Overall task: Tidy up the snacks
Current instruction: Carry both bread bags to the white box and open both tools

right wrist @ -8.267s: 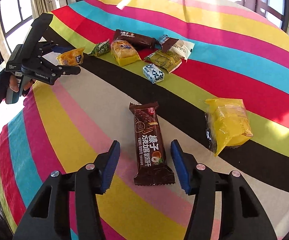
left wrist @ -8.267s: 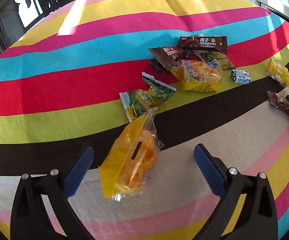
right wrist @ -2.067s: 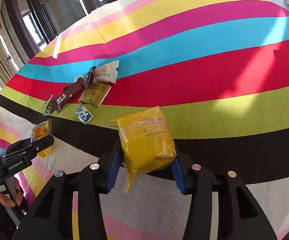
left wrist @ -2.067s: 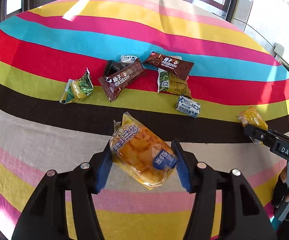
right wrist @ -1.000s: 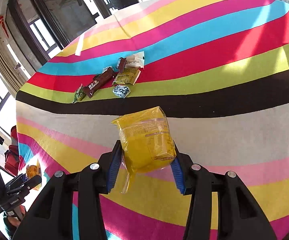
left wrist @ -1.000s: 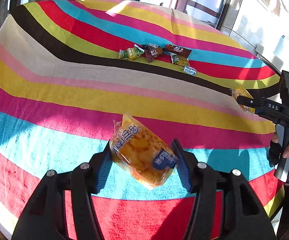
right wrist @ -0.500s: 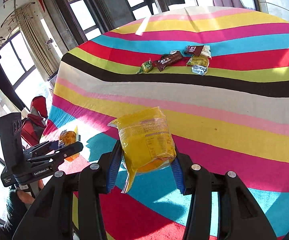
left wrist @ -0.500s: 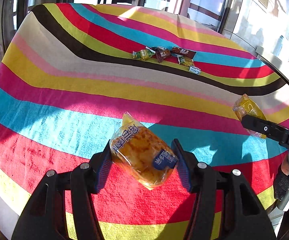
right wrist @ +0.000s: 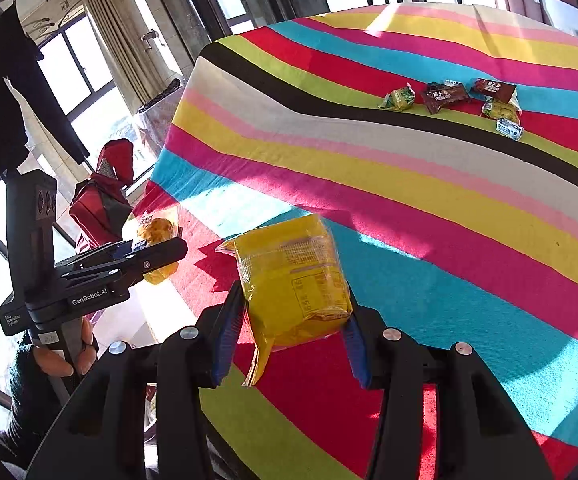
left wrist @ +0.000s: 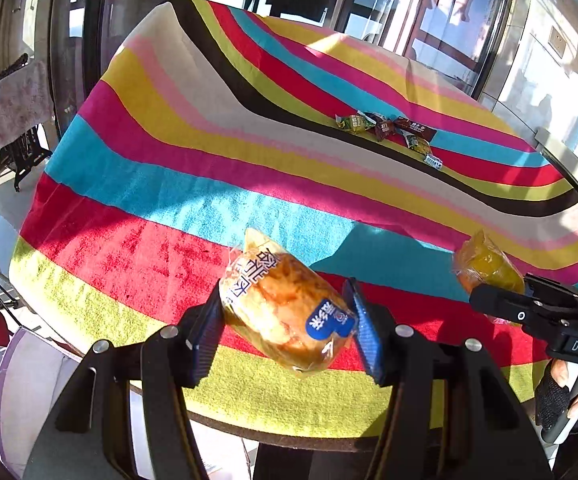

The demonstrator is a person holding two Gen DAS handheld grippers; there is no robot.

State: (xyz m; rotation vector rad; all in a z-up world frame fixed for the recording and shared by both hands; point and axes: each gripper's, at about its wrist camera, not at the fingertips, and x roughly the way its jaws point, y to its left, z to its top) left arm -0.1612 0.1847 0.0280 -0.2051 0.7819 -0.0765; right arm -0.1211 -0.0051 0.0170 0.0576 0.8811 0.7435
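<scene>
My left gripper (left wrist: 285, 330) is shut on a clear-wrapped bread bun with a blue label (left wrist: 285, 308), held in the air above the near edge of the striped table (left wrist: 193, 168). My right gripper (right wrist: 289, 322) is shut on a yellow snack packet (right wrist: 293, 276), also off the table, over its near red stripe. Each gripper shows in the other's view: the right one with its yellow packet (left wrist: 489, 268) at the right, the left one with its bun (right wrist: 157, 234) at the left. Several small snacks (left wrist: 389, 130) lie in a cluster at the far side.
The striped cloth covers a large table whose near edge (left wrist: 289, 428) lies just under my grippers. A pale round container rim (left wrist: 13, 380) sits low at the left, off the table. A red bag (right wrist: 105, 196), a draped rack (left wrist: 13, 104) and tall windows stand behind.
Both grippers have drawn back from the snack cluster to the near edge of the table, each still holding its packet. The table's edge and the floor beside it have come into view.
</scene>
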